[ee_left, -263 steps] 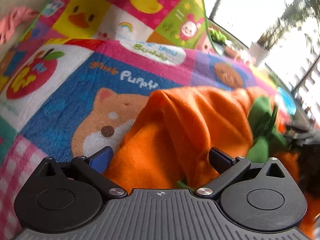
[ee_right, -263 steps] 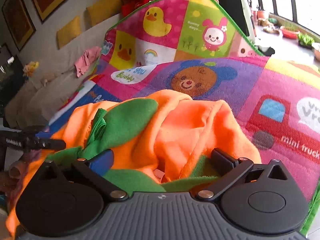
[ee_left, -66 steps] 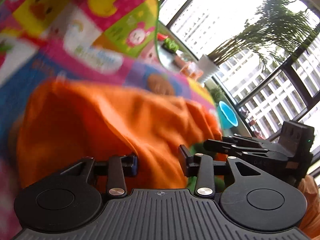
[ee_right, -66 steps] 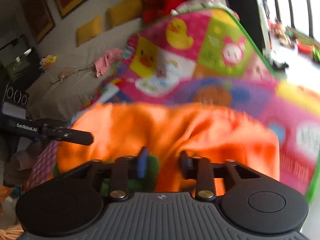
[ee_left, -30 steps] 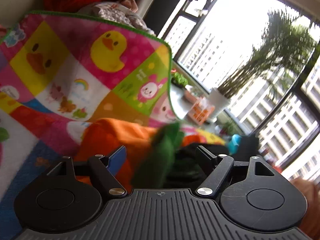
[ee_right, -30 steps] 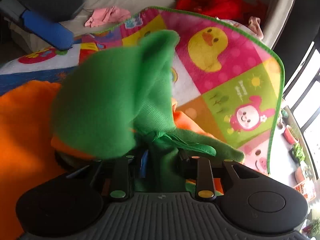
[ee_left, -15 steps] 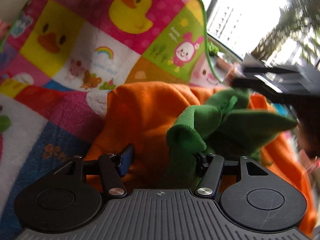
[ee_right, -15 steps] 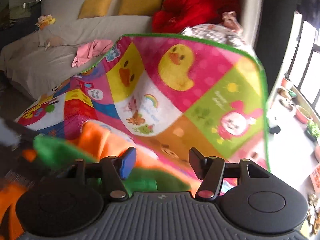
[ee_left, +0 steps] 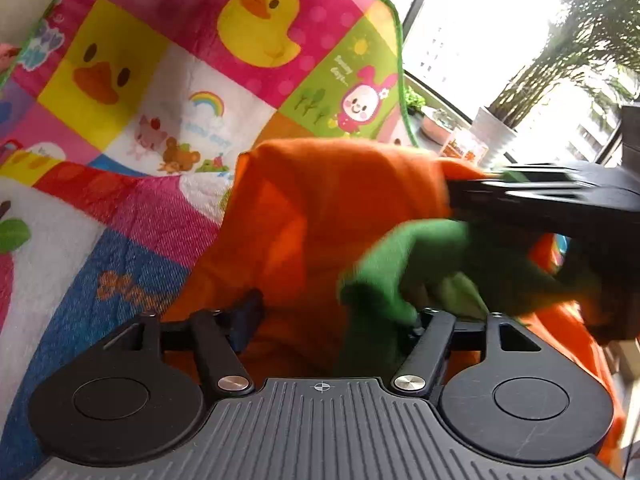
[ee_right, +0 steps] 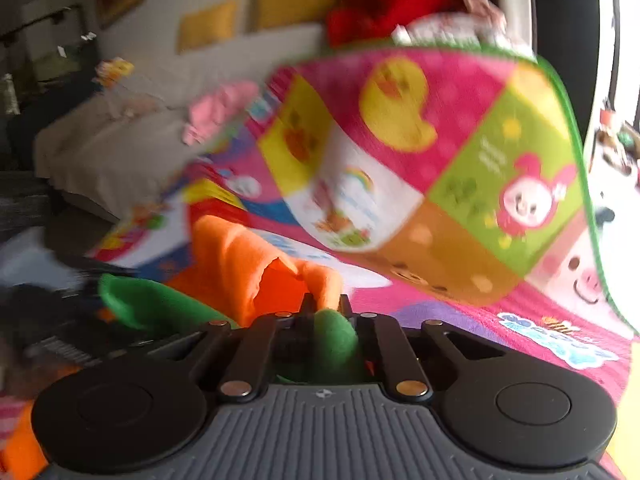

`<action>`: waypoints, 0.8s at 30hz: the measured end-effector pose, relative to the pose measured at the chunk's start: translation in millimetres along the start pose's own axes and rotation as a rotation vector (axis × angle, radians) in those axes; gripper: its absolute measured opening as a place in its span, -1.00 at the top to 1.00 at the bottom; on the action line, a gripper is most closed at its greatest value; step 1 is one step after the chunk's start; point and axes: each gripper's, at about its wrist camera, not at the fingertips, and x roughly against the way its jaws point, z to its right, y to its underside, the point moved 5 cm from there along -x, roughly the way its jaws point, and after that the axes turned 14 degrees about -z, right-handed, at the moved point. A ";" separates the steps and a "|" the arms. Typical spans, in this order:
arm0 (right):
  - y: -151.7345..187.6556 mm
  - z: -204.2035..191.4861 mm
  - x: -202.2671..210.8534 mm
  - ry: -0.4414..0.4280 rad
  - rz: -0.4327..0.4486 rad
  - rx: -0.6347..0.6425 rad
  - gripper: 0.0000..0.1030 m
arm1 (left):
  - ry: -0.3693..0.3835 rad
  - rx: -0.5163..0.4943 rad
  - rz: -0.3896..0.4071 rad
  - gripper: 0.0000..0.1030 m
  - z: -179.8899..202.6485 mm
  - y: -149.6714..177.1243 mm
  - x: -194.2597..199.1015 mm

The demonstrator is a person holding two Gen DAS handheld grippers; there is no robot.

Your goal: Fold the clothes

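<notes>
Orange garment with green trim sits bunched on the cartoon play mat, which curls up behind it. Left gripper is low and roughly level, pointed across the mat into the heap; jaws apart, orange and green cloth lying between them, not pinched. Right gripper aims toward the upturned mat edge, jaws drawn together, clamped on a green fold with orange cloth bunched right above the fingertips. In the left view it reaches in from the right, blurred, over the green part. Sofa behind; potted plant by the window.
</notes>
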 end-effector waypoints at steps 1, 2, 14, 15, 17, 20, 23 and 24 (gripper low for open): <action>5.8 -8.4 14.3 -0.003 0.015 0.015 0.82 | 0.001 -0.008 0.001 -0.55 1.3 3.8 5.5; 11.7 -16.9 28.5 -0.007 0.030 0.029 0.82 | 0.001 -0.016 0.002 -0.58 2.6 7.6 11.2; 122.7 -108.1 76.5 0.121 -0.004 0.266 0.82 | -0.039 -0.113 -0.013 -0.81 40.8 84.9 103.1; 133.9 -114.3 73.7 0.131 -0.018 0.283 0.82 | -0.033 -0.123 -0.015 -0.81 45.9 92.7 110.1; 156.7 -127.7 68.1 0.163 -0.037 0.329 0.82 | 0.004 -0.124 -0.014 -0.82 54.5 106.3 123.2; 180.6 -140.4 64.6 0.189 -0.031 0.342 0.80 | 0.100 -0.079 0.005 -0.83 63.3 119.3 137.2; 189.3 -143.2 69.3 0.197 0.006 0.284 0.75 | 0.180 0.001 -0.007 -0.84 67.0 125.5 128.2; 190.7 -142.7 73.7 0.196 0.018 0.256 0.75 | 0.183 0.030 -0.020 -0.84 68.0 127.1 119.6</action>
